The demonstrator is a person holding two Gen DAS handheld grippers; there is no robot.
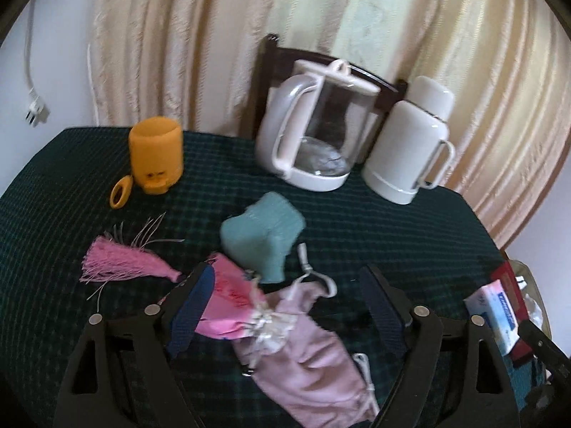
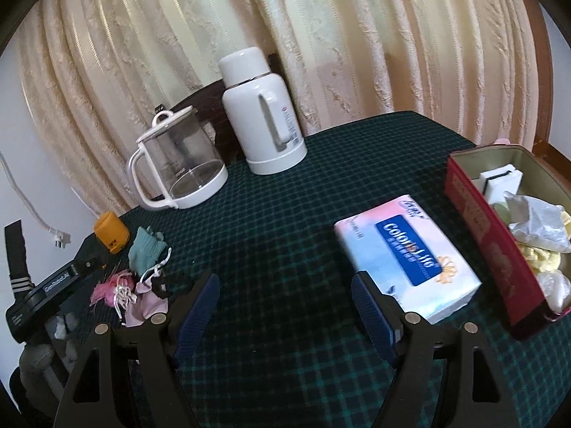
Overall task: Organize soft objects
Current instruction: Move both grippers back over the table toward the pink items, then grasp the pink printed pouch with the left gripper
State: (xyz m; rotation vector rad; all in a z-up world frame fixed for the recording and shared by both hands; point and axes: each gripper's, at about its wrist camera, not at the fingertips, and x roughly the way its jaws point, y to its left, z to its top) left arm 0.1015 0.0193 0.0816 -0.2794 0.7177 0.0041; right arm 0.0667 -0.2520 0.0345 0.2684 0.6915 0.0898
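Note:
A heap of soft things lies on the dark green checked cloth: a pale pink fabric piece with white loops (image 1: 310, 356), a bright pink pouch (image 1: 228, 296), a teal knitted piece (image 1: 264, 235) and a pink tassel (image 1: 121, 260). My left gripper (image 1: 285, 278) is open just above them, with the pink pouch and the pale fabric between its blue pads, untouched. My right gripper (image 2: 285, 285) is open over bare cloth, its right finger beside a tissue pack (image 2: 407, 260). The same heap (image 2: 139, 292) shows small at the left of the right wrist view.
A red tin (image 2: 499, 249) at the right holds white and yellow soft items (image 2: 539, 253). A glass kettle (image 1: 314, 125) and a white flask (image 1: 410, 142) stand at the back by the curtain. An orange cup (image 1: 157, 157) with an orange ring (image 1: 119, 192) stands far left.

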